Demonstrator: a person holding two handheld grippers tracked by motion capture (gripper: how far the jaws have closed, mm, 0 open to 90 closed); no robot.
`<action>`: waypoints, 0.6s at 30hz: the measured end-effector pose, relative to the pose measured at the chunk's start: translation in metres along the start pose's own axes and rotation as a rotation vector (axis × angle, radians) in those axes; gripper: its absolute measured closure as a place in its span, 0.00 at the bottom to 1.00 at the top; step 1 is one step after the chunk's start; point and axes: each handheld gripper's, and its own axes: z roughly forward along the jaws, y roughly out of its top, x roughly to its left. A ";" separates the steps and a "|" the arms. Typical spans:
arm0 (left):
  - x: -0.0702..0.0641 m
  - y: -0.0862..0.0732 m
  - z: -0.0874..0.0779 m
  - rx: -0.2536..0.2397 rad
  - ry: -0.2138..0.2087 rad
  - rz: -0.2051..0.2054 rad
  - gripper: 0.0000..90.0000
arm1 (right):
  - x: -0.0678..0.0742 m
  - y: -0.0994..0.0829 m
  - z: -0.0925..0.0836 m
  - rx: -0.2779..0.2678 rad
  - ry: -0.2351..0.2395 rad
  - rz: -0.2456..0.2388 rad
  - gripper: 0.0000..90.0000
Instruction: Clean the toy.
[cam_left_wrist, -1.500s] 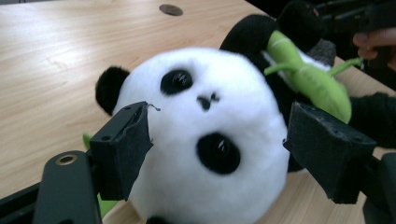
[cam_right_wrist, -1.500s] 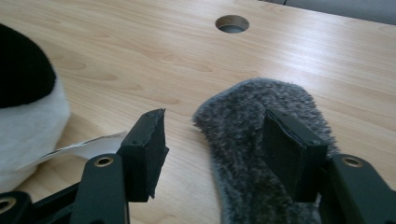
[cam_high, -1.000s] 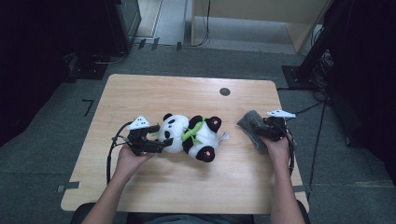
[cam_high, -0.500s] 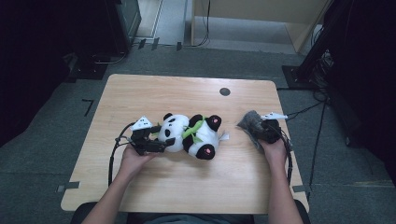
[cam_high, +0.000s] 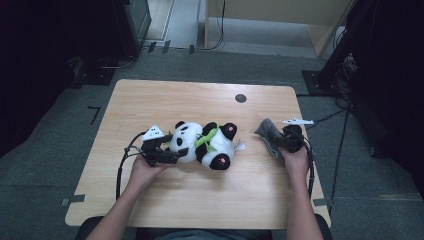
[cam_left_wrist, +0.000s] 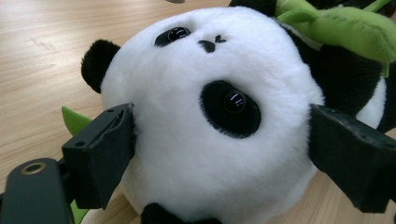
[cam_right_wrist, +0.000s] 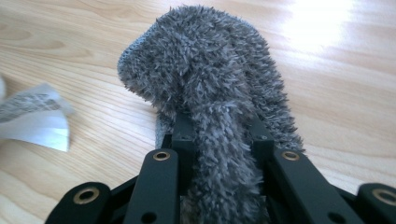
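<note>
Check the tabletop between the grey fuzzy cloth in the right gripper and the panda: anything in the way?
Nothing visible. Bare table separates the grey fuzzy cloth, pinched in the right gripper, from the panda. Only the panda's white tag lies on that side.

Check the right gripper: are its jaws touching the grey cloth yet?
Touching. In the right gripper view, the right gripper has just been closing, and both jaws now press on a fold of the fuzzy grey cloth pinched between them.
</note>
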 end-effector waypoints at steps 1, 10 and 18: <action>0.000 -0.001 0.000 -0.003 0.000 -0.003 0.10 | 0.002 0.001 -0.001 -0.002 0.005 -0.003 0.80; 0.001 -0.006 0.001 -0.043 -0.005 -0.011 0.10 | 0.024 0.013 -0.005 -0.033 0.087 -0.031 0.80; 0.003 -0.010 0.005 -0.051 -0.001 0.003 0.03 | 0.042 0.020 -0.010 -0.049 0.119 -0.067 0.80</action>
